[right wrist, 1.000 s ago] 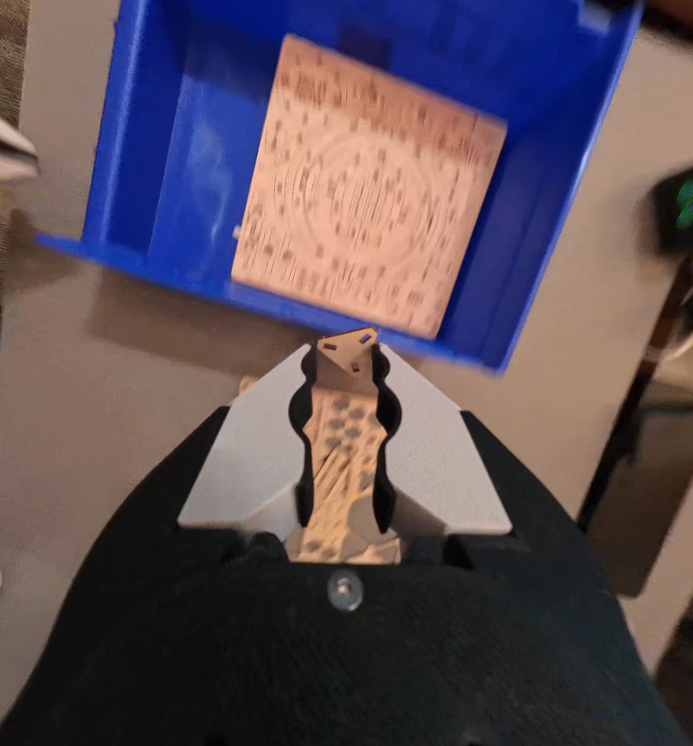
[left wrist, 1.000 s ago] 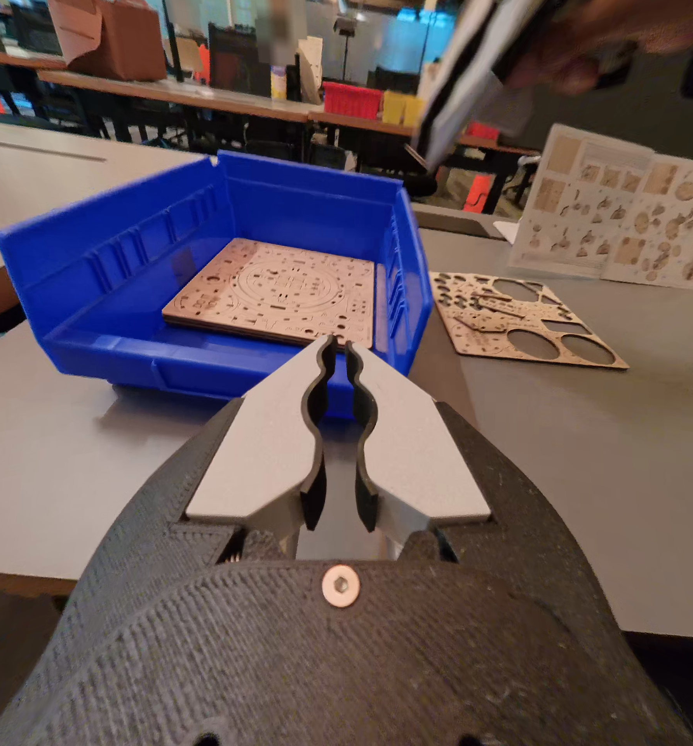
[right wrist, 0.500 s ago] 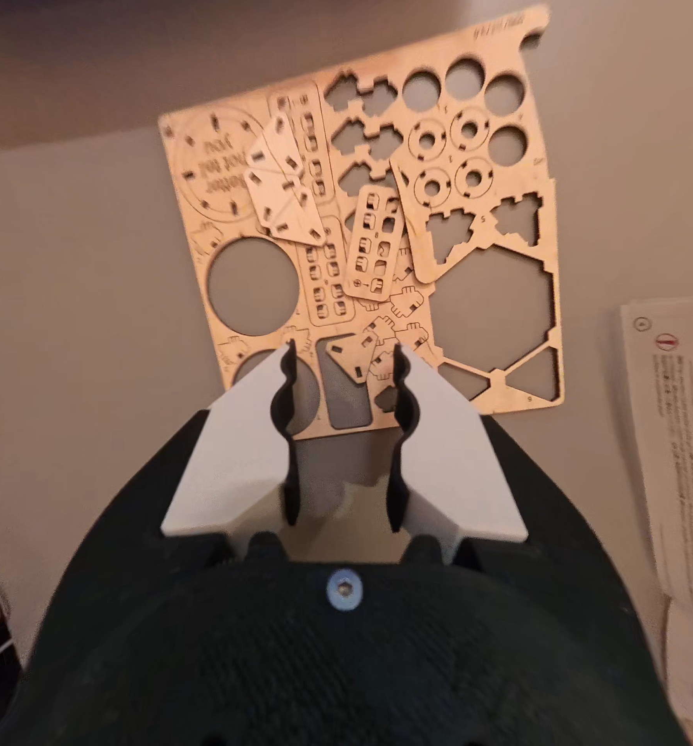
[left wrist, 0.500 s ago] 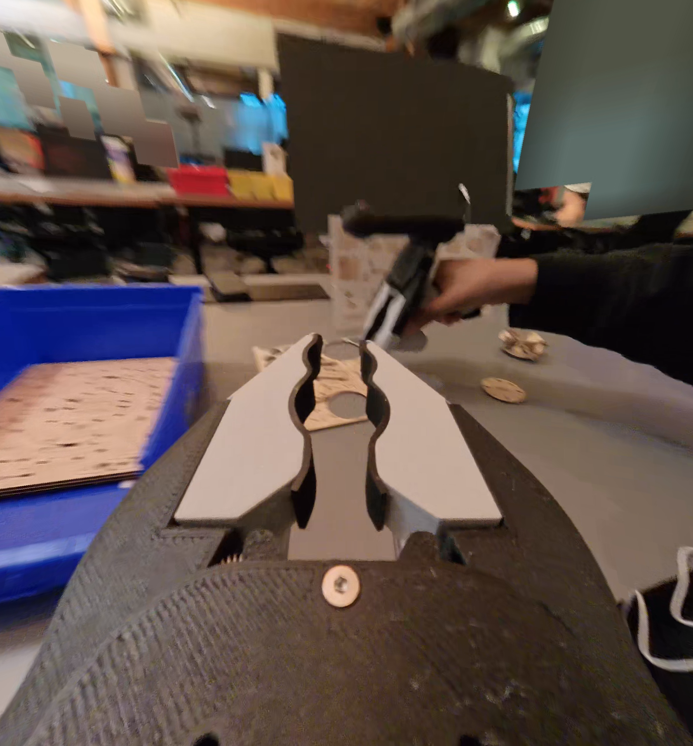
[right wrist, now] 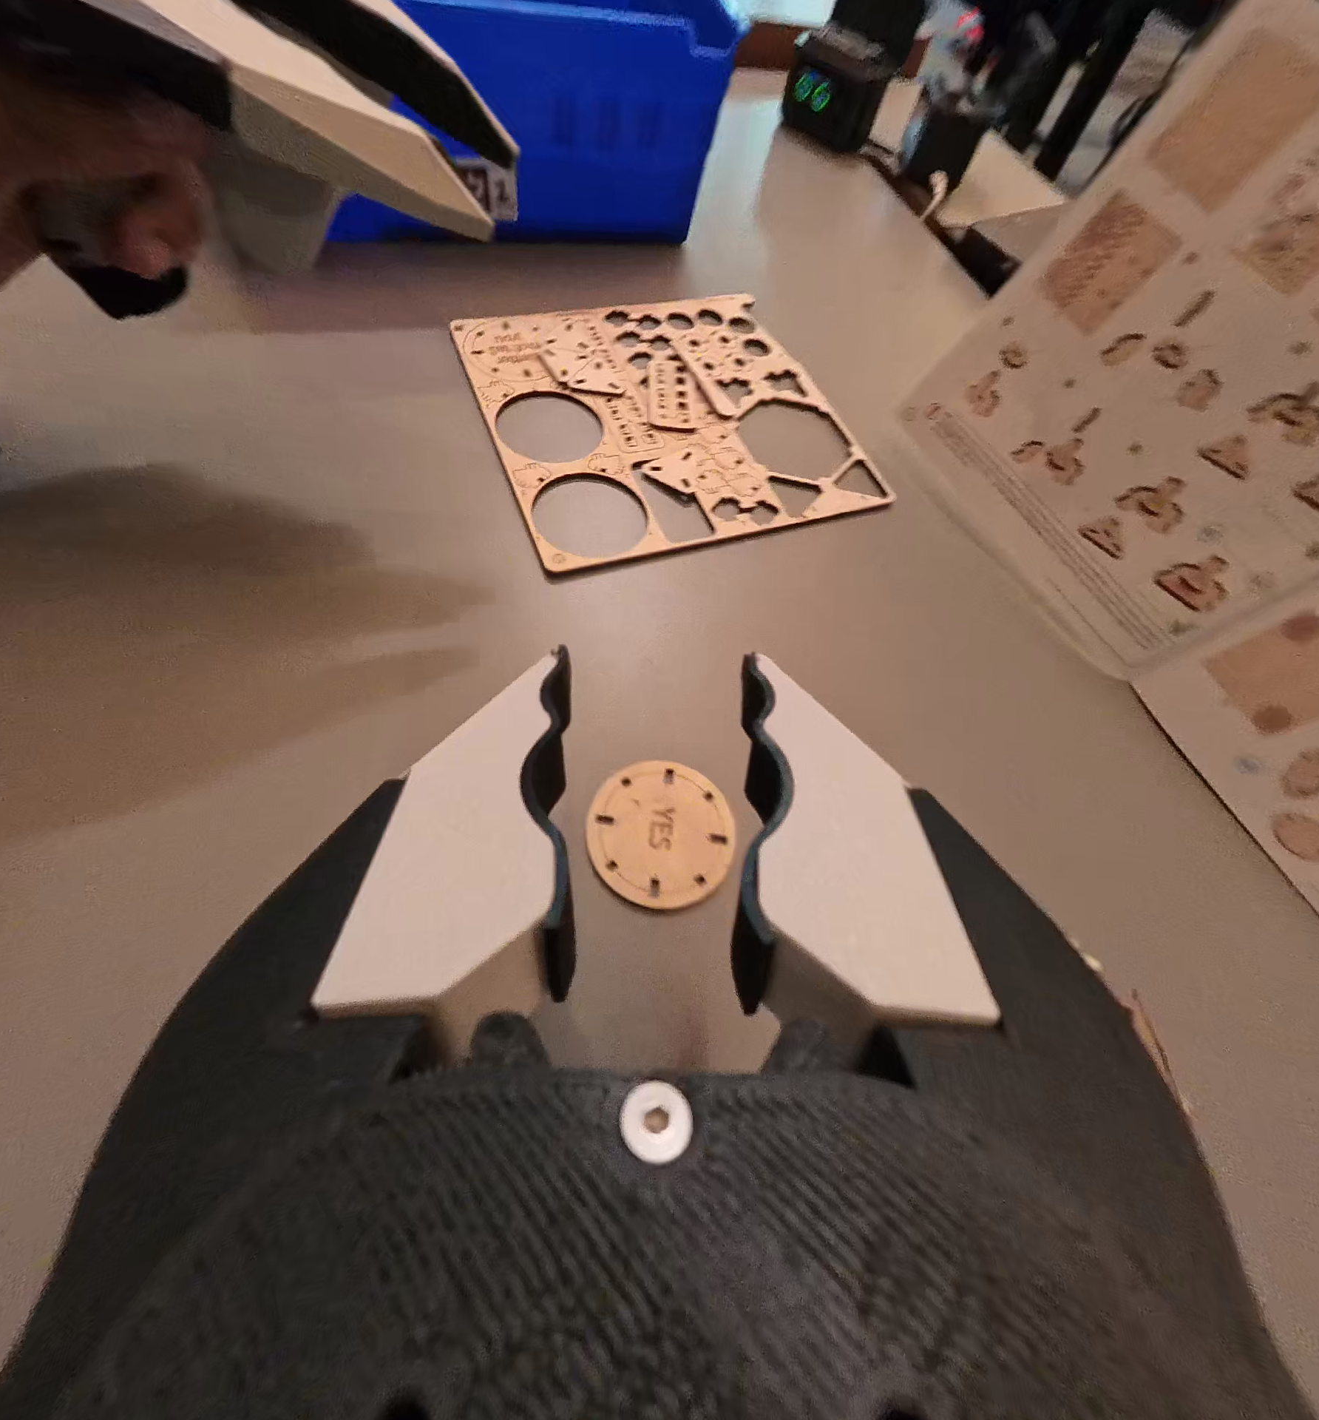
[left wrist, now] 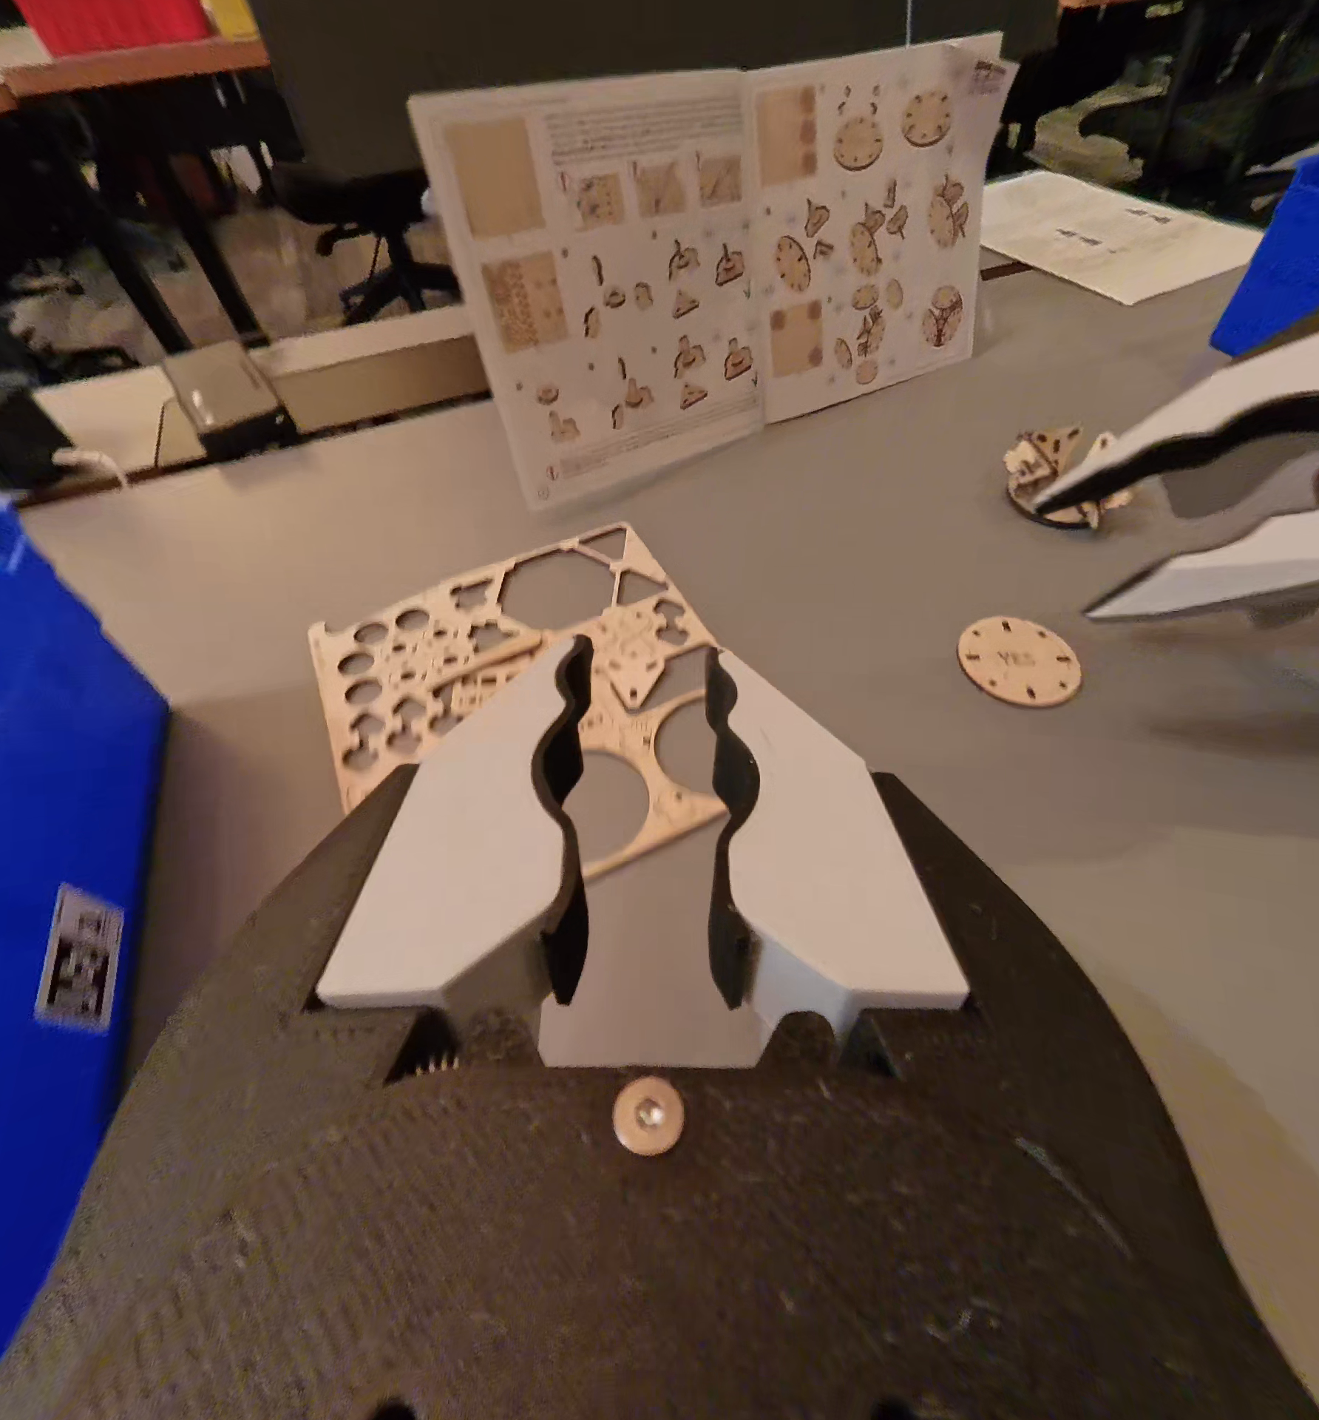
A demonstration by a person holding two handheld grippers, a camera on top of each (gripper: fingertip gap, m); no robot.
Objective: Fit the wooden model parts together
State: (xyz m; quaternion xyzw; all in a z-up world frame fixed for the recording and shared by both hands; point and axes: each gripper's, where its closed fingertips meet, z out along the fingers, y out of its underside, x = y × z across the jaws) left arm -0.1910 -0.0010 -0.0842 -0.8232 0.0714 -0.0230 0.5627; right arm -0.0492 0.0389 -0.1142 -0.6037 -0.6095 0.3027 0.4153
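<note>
My left gripper (left wrist: 649,653) is open and empty, low over a wooden puzzle sheet (left wrist: 426,676) with punched-out holes that lies flat on the grey table (left wrist: 833,553). A small loose kite-shaped piece (left wrist: 629,684) rests on the sheet between my fingertips, untouched. My right gripper (right wrist: 655,659) is open over a round wooden disc (right wrist: 660,834) that lies on the table between its fingers with a gap on both sides. The disc also shows in the left wrist view (left wrist: 1019,661), below the right gripper (left wrist: 1067,557). The left gripper (right wrist: 499,192) shows at the upper left of the right wrist view, above the sheet (right wrist: 664,430).
An open instruction booklet (left wrist: 718,253) stands behind the sheet and also shows in the right wrist view (right wrist: 1179,384). A blue bin (left wrist: 26,768) is at the left, another blue bin (left wrist: 1302,253) at the far right. A small wooden assembly (left wrist: 1040,461) sits beyond the disc. The grippers' ends are close to 15 cm from one another.
My right gripper held a small wooden piece over the blue bin, opened over the sheet, and now hangs open over the disc. My left gripper swung from the bin to the sheet and opened.
</note>
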